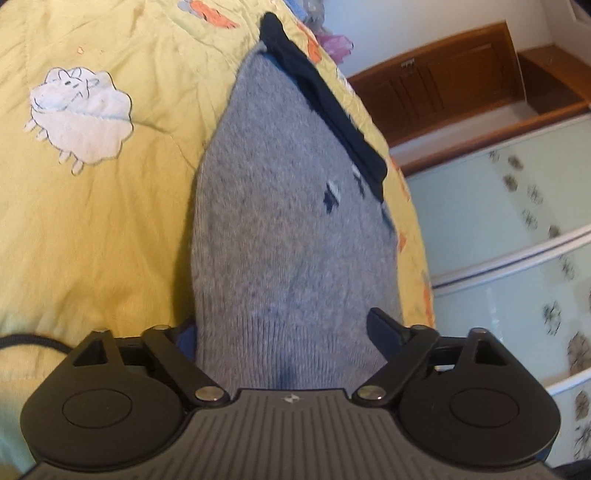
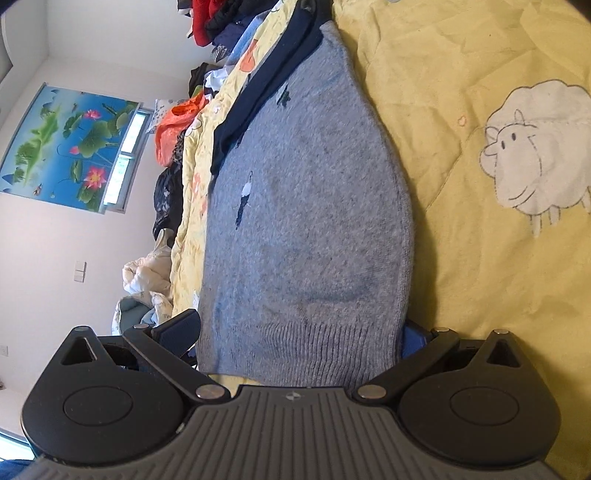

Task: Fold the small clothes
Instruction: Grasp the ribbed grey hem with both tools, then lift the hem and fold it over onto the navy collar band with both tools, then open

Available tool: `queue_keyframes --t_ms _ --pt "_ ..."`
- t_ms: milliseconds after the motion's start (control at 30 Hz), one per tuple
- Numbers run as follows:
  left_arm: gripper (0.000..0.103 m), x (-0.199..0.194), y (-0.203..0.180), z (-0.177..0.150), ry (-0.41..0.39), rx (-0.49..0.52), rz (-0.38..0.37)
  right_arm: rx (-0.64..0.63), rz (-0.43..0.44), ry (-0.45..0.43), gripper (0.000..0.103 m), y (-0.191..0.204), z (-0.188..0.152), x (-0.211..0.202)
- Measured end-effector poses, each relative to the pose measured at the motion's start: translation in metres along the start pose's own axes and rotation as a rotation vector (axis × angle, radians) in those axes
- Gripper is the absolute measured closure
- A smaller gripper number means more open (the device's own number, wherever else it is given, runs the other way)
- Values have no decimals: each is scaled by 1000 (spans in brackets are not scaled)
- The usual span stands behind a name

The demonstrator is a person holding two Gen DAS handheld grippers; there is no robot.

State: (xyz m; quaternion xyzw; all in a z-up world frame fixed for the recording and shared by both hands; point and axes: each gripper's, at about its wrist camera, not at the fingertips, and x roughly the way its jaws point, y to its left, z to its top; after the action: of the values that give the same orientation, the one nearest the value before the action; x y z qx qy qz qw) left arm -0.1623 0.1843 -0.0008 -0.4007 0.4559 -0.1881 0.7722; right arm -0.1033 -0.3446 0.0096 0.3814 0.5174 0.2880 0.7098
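Observation:
A small grey knit sweater (image 1: 280, 229) with a navy collar band (image 1: 325, 99) lies on a yellow quilt (image 1: 92, 229). My left gripper (image 1: 291, 339) straddles its ribbed hem, jaws wide apart, the cloth lying between the fingers (image 1: 384, 328). In the right wrist view the same sweater (image 2: 306, 229) stretches away from my right gripper (image 2: 299, 339), whose fingers (image 2: 181, 328) also stand wide apart around the hem. The fingertips are partly hidden by the cloth, so grip on it cannot be confirmed.
The quilt has sheep patches (image 1: 79, 118) (image 2: 535, 147). A pile of other clothes (image 2: 207, 29) lies at the bed's far end. A wooden cabinet (image 1: 454, 77) and glass sliding doors (image 1: 517, 240) stand beside the bed. A lotus painting (image 2: 70, 147) hangs on the wall.

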Motion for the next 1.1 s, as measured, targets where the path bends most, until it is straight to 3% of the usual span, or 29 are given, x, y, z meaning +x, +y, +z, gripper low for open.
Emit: queue_keyframes --t_ms 33,100,200,300,333,367,467,667,800,967,1100 --pt "26 0 0 -3 8 1 4 -7 2 -1 1 0 -2 0" --pt "59 1 -3 -9 10 25 53 -30 -2 -7 3 1 -6 0" --pt "92 0 7 -11 13 -11 104 -29 -5 -28 14 -2 -9 -5" --pt "97 0 14 -8 22 -44 113 1 -38 -31 50 -12 -8 -5" --pt "97 0 11 -8 25 -25 126 7 -66 -19 74 -15 -8 -3" --pt "97 1 7 -7 30 -5 143 9 -97 -8 90 -18 -9 1" --pt "98 1 -5 -2 30 44 160 22 -64 -24 90 -21 -9 0" --pt "98 -17 -36 34 -65 100 50 36 89 -105 90 -4 21 -14" --pt "98 -13 -61 82 -135 130 4 40 216 -220 90 12 74 -21" --pt "98 17 -89 161 -192 198 22 41 318 -358 90 22 160 -15" --pt "98 52 -96 206 -164 200 68 9 299 -330 85 24 210 8"
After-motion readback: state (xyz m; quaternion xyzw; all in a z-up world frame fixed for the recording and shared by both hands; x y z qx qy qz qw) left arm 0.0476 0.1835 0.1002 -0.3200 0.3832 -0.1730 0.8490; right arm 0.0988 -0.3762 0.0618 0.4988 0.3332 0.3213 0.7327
